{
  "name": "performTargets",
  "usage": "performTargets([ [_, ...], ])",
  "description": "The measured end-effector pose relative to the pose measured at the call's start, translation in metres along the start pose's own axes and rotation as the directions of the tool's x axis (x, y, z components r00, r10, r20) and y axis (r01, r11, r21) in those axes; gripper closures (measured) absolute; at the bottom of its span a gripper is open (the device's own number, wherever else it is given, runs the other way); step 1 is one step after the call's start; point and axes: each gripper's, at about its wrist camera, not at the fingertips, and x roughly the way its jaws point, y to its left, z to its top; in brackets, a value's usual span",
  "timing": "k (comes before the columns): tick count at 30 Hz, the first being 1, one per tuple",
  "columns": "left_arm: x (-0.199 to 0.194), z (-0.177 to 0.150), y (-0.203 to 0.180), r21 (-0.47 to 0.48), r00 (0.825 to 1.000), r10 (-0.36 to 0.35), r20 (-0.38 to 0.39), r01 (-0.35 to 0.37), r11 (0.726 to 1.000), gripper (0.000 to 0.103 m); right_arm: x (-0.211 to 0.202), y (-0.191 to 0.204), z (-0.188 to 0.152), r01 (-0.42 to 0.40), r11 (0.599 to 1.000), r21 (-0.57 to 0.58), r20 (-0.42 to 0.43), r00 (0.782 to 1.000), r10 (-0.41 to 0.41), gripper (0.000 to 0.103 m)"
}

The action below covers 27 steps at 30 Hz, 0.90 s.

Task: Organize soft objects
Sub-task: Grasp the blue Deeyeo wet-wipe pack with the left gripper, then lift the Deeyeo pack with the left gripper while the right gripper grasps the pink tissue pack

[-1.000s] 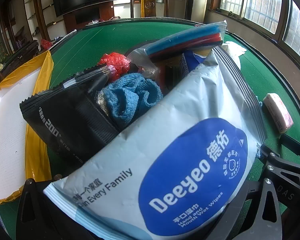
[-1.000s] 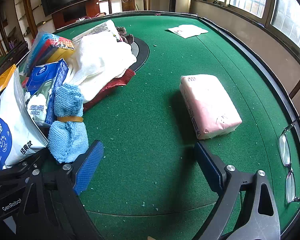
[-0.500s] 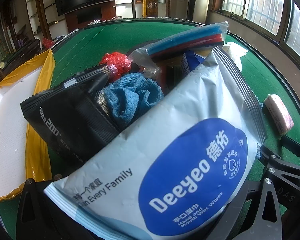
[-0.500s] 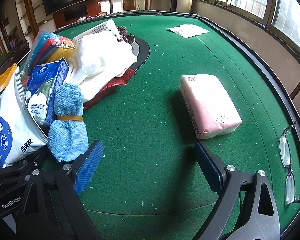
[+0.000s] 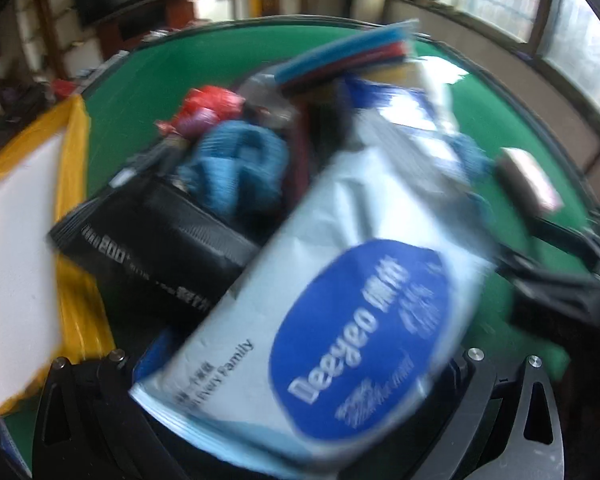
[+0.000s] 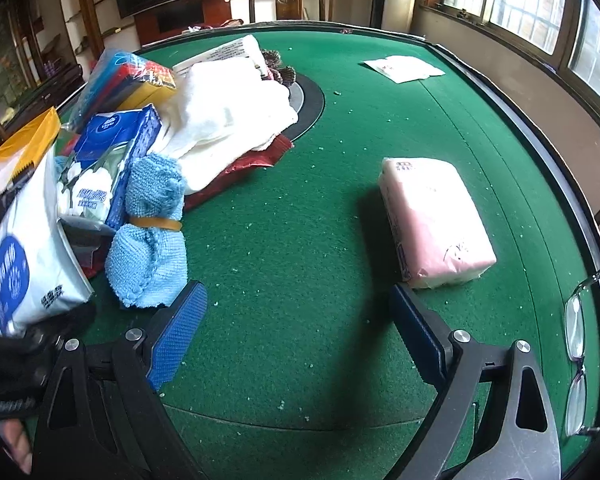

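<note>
Wet-wipes pack point(image 5: 340, 308), pale blue-grey with a dark blue oval label, lay clamped in the left tool point(image 5: 300, 392), tilted up and to the right and filling most of the blurred left wrist view; seen at the far left of the right wrist view too point(image 6: 28, 256). Behind it sat a black sachet point(image 5: 160, 240), a crumpled blue cloth point(image 5: 236, 168), a red wrapper point(image 5: 208, 104) and a clear bag of coloured strips point(image 5: 348, 56), all heaped close together on the green counter point(image 5: 172, 64). To the left lay a white sheet edged in yellow point(image 5: 16, 248). Right tool point(image 6: 296, 320) hung over bare felt with its blue-padded fingers point(image 6: 176, 340) spread wide apart and gripping nothing. Just ahead of the right finger rested a pink soft pack point(image 6: 436, 220), flat on the felt and apart from the heap. Near the left finger stood a rolled blue towel point(image 6: 148, 236) bound by a yellow band, touching a blue tissue pack point(image 6: 112, 160) and white folded cloth point(image 6: 236, 108). Farther back lay a flat white packet point(image 6: 404, 68). Spectacles point(image 6: 576, 364) rested at the counter's right rim. Part of a gloved hand point(image 6: 8, 384) showed at the lower left.
</note>
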Motion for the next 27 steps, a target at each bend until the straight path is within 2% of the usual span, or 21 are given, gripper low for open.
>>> performTargets([
  [3, -0.022, -0.014, 0.006, 0.008, 0.992, -0.123, 0.007, 0.123, 0.992, 0.001, 0.000, 0.001, 0.000, -0.002, 1.000, -0.006, -0.003, 1.000, 0.002, 0.010],
  [6, -0.040, -0.027, 0.016, 0.004, 0.973, -0.229, 0.026, 0.229, 0.973, 0.001, -0.001, 0.002, -0.001, -0.005, 1.000, -0.010, -0.004, 1.000, 0.005, 0.010],
  [9, -0.051, -0.035, 0.024, -0.007, 0.970, -0.239, 0.053, 0.240, 0.971, 0.001, -0.001, 0.003, -0.001, -0.006, 1.000, -0.011, -0.003, 1.000, 0.006, 0.010],
  [12, -0.058, -0.033, 0.019, 0.031, 0.979, -0.190, 0.070, 0.188, 0.982, 0.001, -0.001, 0.004, -0.002, -0.006, 1.000, -0.012, -0.003, 1.000, 0.006, 0.010],
  [15, -0.059, -0.029, 0.004, 0.115, 0.987, -0.143, 0.070, 0.134, 0.984, 0.001, 0.000, 0.005, -0.001, -0.009, 1.000, -0.016, -0.003, 1.000, 0.009, 0.010],
  [23, -0.039, -0.020, -0.036, 0.289, 0.999, -0.032, 0.013, 0.027, 0.957, 0.001, 0.000, 0.008, -0.002, -0.013, 1.000, -0.022, -0.007, 1.000, 0.013, 0.010],
  [24, -0.033, -0.019, -0.039, 0.297, 1.000, 0.004, 0.003, -0.004, 0.955, 0.001, 0.000, 0.008, -0.002, -0.015, 1.000, -0.022, -0.007, 1.000, 0.014, 0.010],
  [25, -0.029, -0.019, -0.040, 0.301, 1.000, 0.029, 0.002, -0.028, 0.953, 0.002, -0.001, 0.008, -0.003, -0.016, 1.000, -0.022, -0.008, 1.000, 0.016, 0.010],
  [27, -0.026, -0.025, -0.037, 0.304, 0.999, 0.051, 0.000, -0.049, 0.951, 0.026, -0.001, 0.008, -0.003, -0.016, 1.000, -0.022, -0.008, 1.000, 0.016, 0.010],
])
